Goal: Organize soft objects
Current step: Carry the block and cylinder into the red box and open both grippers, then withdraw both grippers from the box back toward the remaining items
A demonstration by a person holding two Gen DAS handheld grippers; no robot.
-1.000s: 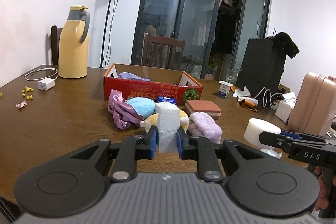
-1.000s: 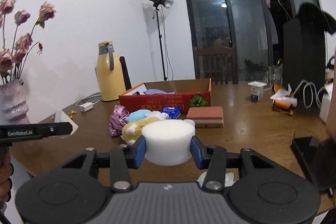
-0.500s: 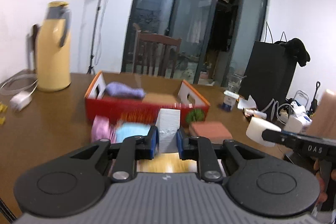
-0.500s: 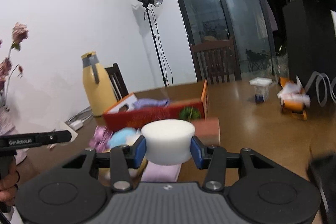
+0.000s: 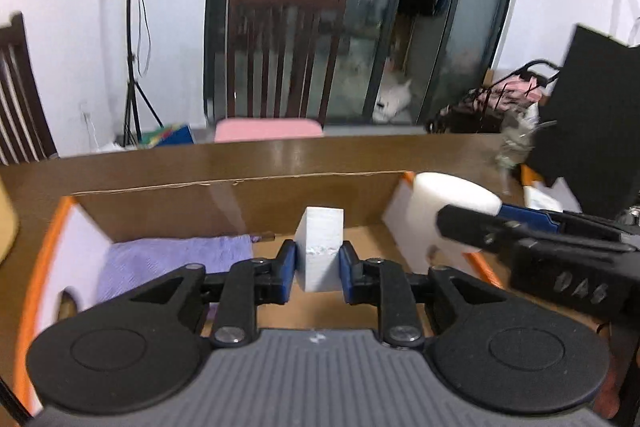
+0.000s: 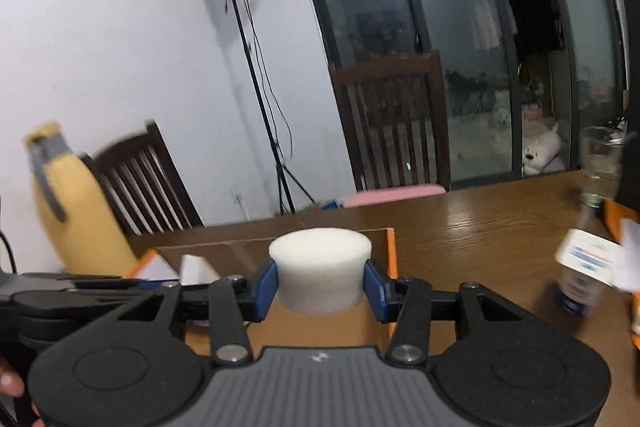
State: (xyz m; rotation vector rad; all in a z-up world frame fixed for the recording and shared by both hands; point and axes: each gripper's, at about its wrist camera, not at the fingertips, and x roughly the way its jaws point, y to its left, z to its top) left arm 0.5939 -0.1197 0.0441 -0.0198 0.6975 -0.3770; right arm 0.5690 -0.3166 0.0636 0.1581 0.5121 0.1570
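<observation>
Nearest, left gripper (image 5: 319, 267): fingers clamped on a white rectangular foam block (image 5: 320, 247), held upright over the open cardboard box (image 5: 240, 187), about mid-width.

Right gripper (image 6: 319, 285): fingers pressed against the sides of a white round foam cylinder (image 6: 320, 273), flat face up. In the left wrist view this cylinder (image 5: 456, 211) hangs at the box's right end wall, partly over the orange rim; whether it fully clears the wall cannot be told.

Box interior: a lavender plush cloth (image 5: 168, 263) lies on the floor at the left end; the brown floor under the block and toward the right end looks bare.

Beyond the box, on the table (image 6: 480, 223): a yellow thermos jug (image 6: 76, 211) at left, a clear glass (image 6: 600, 171) at right, and a small white carton (image 6: 588, 259), blurred, near the right edge.

Behind the table: a wooden chair with a pink seat pad (image 5: 268, 129), a light stand (image 6: 256, 87) against the wall, glass doors.

Risks, as judged:
- Cylinder let go while straddling the right wall would tip off the rim and roll onto the table.
- The two grippers are near each other over one box; lowering both together could knock them or pinch foam between them.
- Light foam may cling to a finger pad on release and drop askew.
- The glass stands near the right gripper's side; a wide swing could strike it.
</observation>
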